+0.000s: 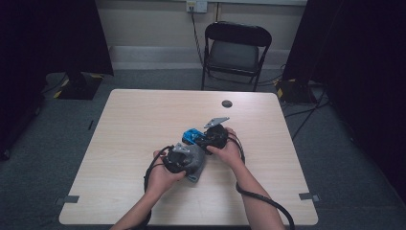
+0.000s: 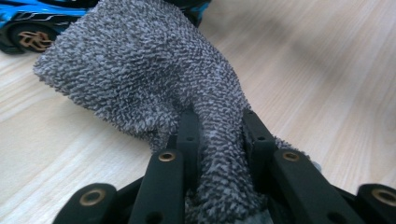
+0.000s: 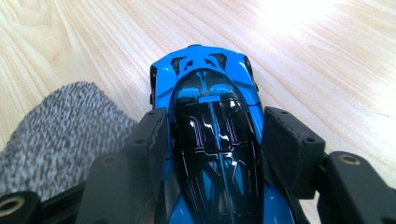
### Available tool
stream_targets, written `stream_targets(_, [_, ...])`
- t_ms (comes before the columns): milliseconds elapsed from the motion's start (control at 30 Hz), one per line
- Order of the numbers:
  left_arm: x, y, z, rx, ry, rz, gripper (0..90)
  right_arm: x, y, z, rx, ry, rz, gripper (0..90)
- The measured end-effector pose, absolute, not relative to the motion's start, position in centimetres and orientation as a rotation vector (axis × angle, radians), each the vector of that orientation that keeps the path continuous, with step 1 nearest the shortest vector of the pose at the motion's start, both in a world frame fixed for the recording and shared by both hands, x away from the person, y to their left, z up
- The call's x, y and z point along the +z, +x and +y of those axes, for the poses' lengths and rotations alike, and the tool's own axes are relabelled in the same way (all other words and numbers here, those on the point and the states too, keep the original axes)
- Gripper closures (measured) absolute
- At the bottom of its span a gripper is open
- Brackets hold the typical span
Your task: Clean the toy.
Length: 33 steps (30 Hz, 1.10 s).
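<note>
Your left gripper point(image 2: 219, 154) has its jaws clenched on a bunched fold of the grey cloth point(image 2: 140, 70), so the rest drapes free as a wiping pad. Your right gripper point(image 3: 215, 154) grips the blue car point(image 3: 210, 116) by its flanks, jaws pressed on both sides, which steadies it on the desk point(image 1: 143, 120) and leaves roof and nose bare. Car and cloth sit touching near the desk's middle, a little toward the near edge, ready for wiping.
</note>
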<state>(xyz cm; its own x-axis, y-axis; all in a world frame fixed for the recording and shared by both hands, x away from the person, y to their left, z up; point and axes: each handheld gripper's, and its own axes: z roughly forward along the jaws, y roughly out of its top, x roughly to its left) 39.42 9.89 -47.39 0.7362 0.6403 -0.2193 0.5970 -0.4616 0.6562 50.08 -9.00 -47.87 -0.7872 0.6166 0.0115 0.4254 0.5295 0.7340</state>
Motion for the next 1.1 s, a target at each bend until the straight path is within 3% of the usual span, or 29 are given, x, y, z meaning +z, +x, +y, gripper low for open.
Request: stream_targets(1100, [-46.8,37.5,6.5,0.010,2.203,0.741,73.2,-47.8,50.0,-8.9,1.091,0.856,2.525,41.4])
